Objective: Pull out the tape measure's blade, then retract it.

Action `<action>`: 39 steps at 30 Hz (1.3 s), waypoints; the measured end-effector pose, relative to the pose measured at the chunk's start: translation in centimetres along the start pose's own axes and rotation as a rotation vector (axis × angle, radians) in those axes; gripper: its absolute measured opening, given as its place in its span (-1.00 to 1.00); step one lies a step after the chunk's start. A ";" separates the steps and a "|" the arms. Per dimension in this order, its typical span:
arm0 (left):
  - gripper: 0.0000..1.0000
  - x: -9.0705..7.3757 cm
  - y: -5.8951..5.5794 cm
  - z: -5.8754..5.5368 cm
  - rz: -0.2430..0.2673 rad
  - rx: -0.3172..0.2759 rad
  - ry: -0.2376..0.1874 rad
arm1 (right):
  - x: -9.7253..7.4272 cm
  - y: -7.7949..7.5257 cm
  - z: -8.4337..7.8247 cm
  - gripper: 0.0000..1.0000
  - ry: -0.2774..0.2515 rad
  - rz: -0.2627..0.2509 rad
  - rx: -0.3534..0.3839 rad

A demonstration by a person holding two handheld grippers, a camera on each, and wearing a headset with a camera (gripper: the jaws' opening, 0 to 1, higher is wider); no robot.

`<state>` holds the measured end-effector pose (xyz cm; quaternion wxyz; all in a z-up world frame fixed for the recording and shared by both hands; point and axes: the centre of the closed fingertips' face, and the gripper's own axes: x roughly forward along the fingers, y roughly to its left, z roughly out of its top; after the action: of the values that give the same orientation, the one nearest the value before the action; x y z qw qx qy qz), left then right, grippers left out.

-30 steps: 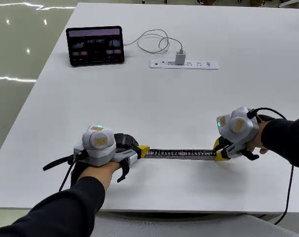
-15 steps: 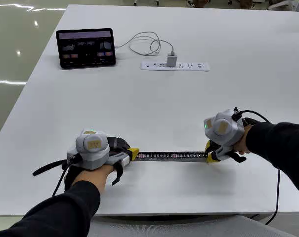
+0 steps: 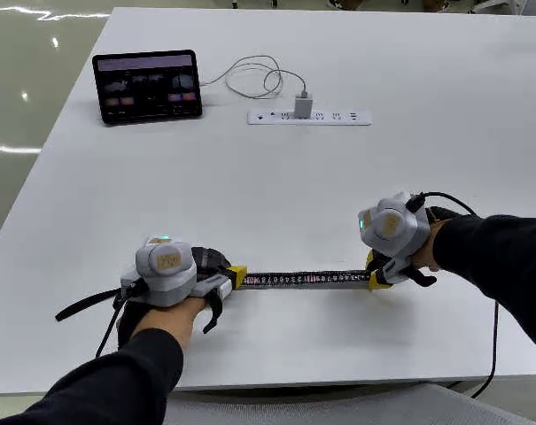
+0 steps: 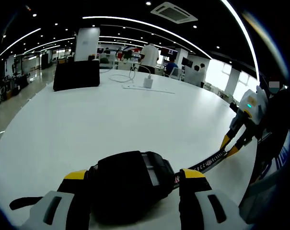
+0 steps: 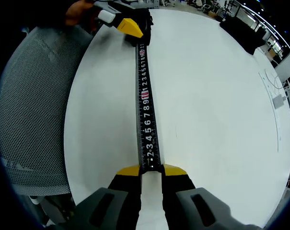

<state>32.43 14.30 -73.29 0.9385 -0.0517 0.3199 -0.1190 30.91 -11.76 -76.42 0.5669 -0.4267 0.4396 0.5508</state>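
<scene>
Left gripper (image 3: pixel 225 277) is clamped around the tape measure case (image 4: pixel 128 184), and the right gripper (image 5: pixel 150 168) is pinching the tip of the blade (image 5: pixel 144 96). The blade runs flat along the table (image 3: pixel 276 195) near its front edge, stretched between the two, numbers up. Pull-out looks mostly done to me; retraction not yet started.

Head camera looks down, opposed hand cameras share blade (image 3: pixel 303 279)

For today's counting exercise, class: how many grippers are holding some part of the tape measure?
2. The left gripper clamps the tape measure's black case, near left on the table; the right gripper pinches the blade at its end, near right.
</scene>
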 end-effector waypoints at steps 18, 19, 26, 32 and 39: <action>0.32 0.2 0.4 -0.3 0.011 -0.009 0.022 | 0.0 0.0 0.0 -0.78 0.026 -0.009 0.009; 0.31 0.2 0.4 -0.3 0.012 -0.007 0.026 | 0.0 0.0 0.0 -0.78 0.025 -0.008 0.011; 0.30 0.2 0.4 -0.3 0.020 0.026 0.035 | 0.1 -0.1 0.0 -0.78 0.013 -0.009 0.027; 0.29 0.2 0.3 -0.3 0.031 0.037 0.049 | 0.1 -0.2 0.1 -0.78 0.007 -0.005 0.042; 0.31 0.1 0.4 -0.4 0.025 -0.003 0.049 | 0.1 -0.1 0.2 -0.78 0.002 -0.002 0.046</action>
<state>32.36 14.65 -73.80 0.9316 -0.0464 0.3438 -0.1081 31.05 -11.60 -76.47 0.5765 -0.4145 0.4524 0.5395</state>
